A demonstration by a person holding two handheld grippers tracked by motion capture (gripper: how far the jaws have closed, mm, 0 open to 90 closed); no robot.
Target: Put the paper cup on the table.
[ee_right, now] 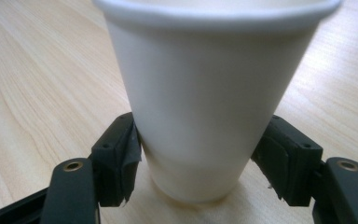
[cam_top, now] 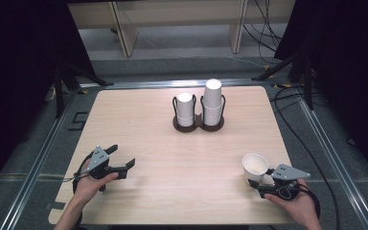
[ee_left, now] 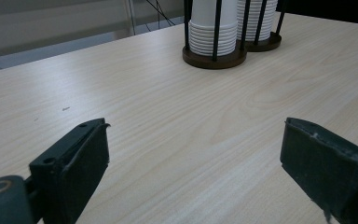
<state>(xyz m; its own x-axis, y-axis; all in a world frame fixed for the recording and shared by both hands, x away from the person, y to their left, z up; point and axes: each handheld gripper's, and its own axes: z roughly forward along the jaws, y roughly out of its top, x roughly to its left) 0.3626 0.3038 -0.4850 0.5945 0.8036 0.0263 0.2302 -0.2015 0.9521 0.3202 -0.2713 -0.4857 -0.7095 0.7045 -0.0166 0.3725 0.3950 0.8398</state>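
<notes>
R gripper [cam_top: 261, 178] clamps a white paper cup [cam_top: 255, 166] upright at table's [cam_top: 182, 158] near-right corner. L gripper [cam_top: 123, 157], jaws wide apart & empty, sits near-left. Two cup stacks in holder [cam_top: 199, 122] at far centre.

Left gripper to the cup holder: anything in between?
No. Bare wood tabletop between the left gripper and the cup holder, seen in the high view and left gripper view.

White paper cup [cam_top: 255, 165], pale wood-grain table [cam_top: 182, 163], black claw [ee_right: 200, 177], dark brown holder [cam_top: 199, 125].
</notes>
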